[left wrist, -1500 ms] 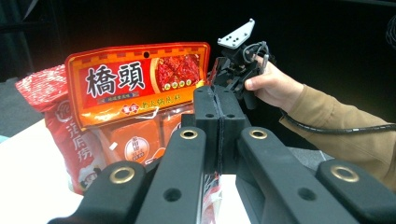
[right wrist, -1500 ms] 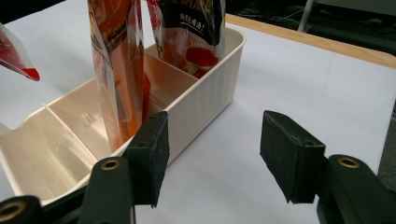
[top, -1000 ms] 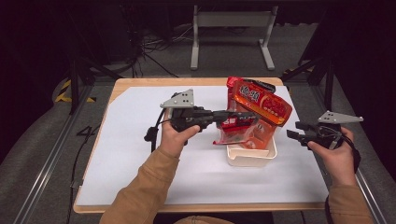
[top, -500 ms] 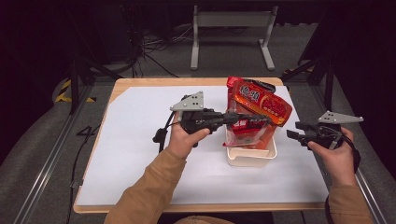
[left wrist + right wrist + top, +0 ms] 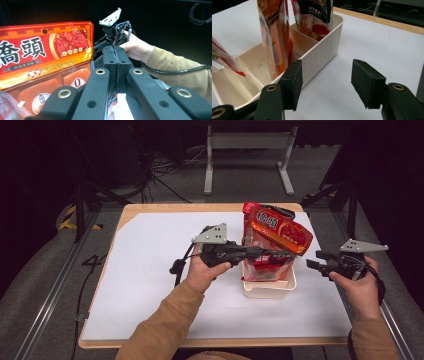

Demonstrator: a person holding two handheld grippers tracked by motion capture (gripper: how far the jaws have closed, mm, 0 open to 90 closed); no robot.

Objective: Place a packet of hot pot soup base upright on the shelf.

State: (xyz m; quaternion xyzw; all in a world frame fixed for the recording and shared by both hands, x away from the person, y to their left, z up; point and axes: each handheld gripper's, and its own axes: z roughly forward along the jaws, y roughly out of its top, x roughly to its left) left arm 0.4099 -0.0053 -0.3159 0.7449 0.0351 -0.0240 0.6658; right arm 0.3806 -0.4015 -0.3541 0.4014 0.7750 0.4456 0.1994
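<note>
A cream-white divided bin [image 5: 270, 291] [image 5: 319, 52] stands right of the table's middle. A large red-orange sauce packet [image 5: 277, 227] [image 5: 45, 55] stands in its far end. My left gripper [image 5: 289, 254] [image 5: 116, 53] reaches level across the bin from the left, jaws pressed together on the top edge of a thin clear-and-red packet [image 5: 265, 266] [image 5: 273, 37]. That packet hangs down into a middle compartment. My right gripper [image 5: 312, 261] [image 5: 327, 85] waits just right of the bin, low over the table, open, with nothing between its fingers.
A white sheet [image 5: 150, 270] covers the wooden table [image 5: 165, 208]. A dark-printed packet [image 5: 317, 12] stands in the bin's end compartment, and another packet [image 5: 222, 60] leans in at the near end. The left half of the sheet is bare.
My left gripper has carried the thin packet to the right, from beside the bin to over its middle, sinking slightly. The right gripper has stayed where it was.
</note>
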